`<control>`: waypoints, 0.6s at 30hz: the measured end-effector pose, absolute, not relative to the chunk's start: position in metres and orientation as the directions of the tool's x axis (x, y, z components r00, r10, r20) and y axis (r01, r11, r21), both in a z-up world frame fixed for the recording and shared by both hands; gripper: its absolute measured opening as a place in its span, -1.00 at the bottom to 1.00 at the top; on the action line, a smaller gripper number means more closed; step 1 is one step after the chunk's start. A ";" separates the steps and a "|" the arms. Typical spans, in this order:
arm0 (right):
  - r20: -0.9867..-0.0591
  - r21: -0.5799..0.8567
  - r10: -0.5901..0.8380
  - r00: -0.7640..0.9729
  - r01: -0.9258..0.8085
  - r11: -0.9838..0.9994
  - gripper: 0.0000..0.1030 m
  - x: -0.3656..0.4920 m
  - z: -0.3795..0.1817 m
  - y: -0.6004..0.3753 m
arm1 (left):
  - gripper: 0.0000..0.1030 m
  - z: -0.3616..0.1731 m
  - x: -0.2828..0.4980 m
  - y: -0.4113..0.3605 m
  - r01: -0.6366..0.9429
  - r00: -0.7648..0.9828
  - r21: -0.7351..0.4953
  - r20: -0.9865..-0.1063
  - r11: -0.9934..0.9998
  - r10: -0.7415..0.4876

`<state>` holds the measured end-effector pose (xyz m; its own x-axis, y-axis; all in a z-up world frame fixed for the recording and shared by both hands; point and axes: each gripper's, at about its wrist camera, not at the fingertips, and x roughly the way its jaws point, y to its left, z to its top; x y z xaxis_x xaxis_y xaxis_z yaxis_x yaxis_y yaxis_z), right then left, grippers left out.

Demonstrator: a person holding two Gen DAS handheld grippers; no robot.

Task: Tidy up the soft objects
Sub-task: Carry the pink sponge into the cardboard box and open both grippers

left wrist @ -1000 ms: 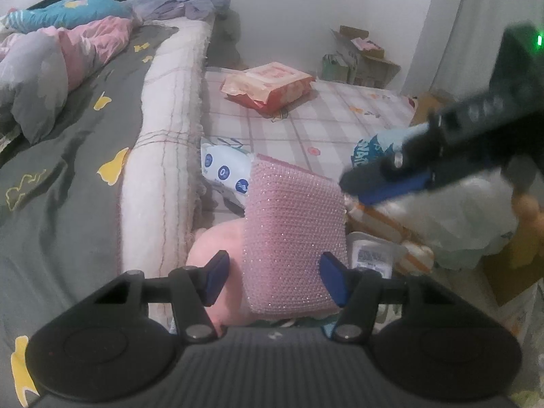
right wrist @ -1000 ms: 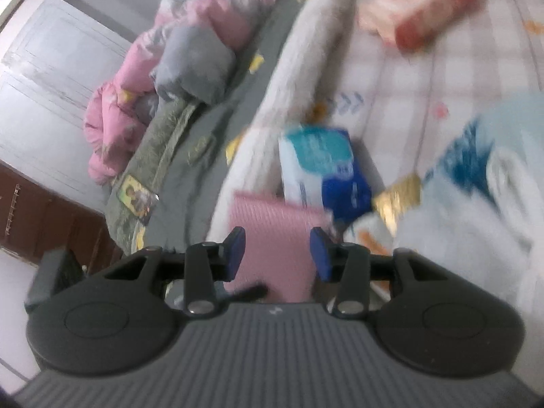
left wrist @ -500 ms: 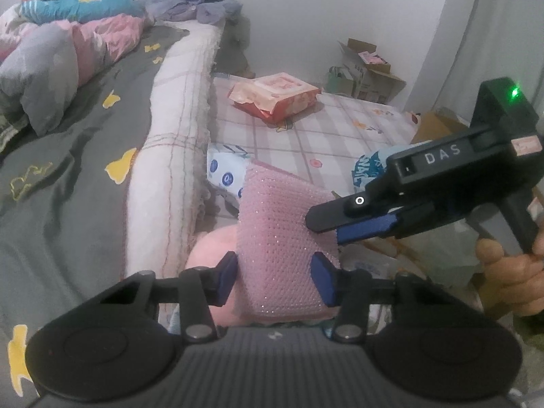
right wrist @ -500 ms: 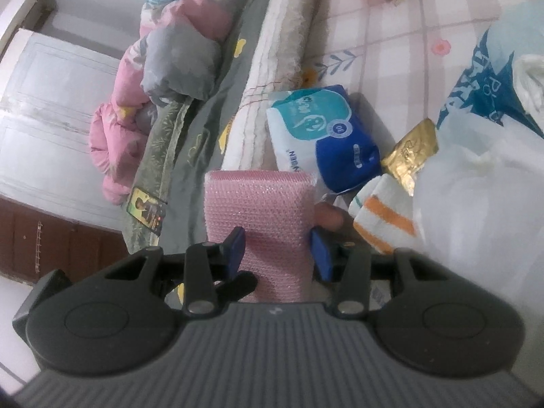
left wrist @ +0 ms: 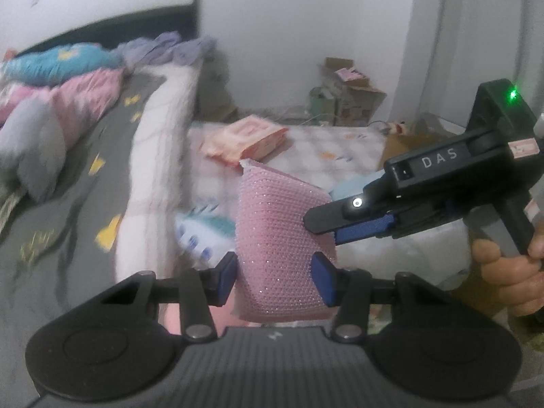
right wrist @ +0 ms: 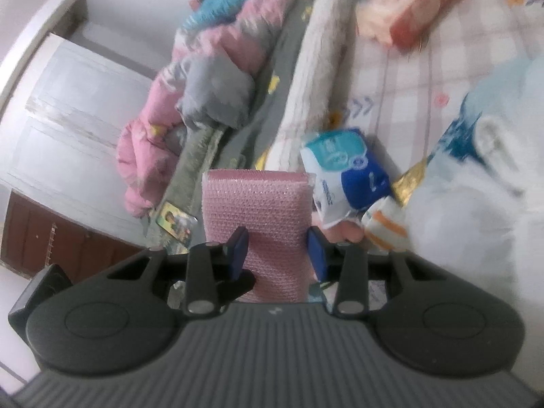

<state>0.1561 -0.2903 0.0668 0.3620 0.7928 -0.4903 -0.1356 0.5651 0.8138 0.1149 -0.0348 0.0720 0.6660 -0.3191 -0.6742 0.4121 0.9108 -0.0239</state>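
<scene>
Bedroom floor mat; pink sponge clamped between both tongs.

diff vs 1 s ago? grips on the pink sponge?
Left gripper closed from wide open onto the pink sponge. Right gripper moved in from the right and closed on the same sponge, which has lifted slightly. Blue tissue pack and red-pink pack stayed put.

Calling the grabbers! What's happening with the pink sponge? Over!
Left gripper clamped on the pink glittery mesh sponge. Right gripper closed on its other end. Nothing blocking; blue-and-white tissue pack lies beyond.
</scene>
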 end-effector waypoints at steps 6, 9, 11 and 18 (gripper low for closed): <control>-0.450 0.815 0.752 0.481 -0.123 0.567 -0.27 0.138 0.093 -0.360 | -0.05 0.094 0.127 -0.101 0.534 0.641 -0.012 -0.647 0.845 -0.414; -0.443 0.812 0.714 0.542 -0.094 0.575 -0.27 0.129 0.101 -0.406 | -0.05 0.101 0.134 -0.147 0.606 0.602 -0.011 -0.646 0.795 -0.469; -0.441 0.810 0.680 0.585 -0.067 0.583 -0.27 0.122 0.105 -0.443 | -0.04 0.104 0.141 -0.185 0.655 0.574 -0.005 -0.647 0.755 -0.502; -0.499 0.774 0.540 0.677 0.068 0.630 -0.27 0.110 0.100 -0.565 | -0.04 0.086 0.178 -0.316 0.757 0.439 -0.059 -0.692 0.651 -0.573</control>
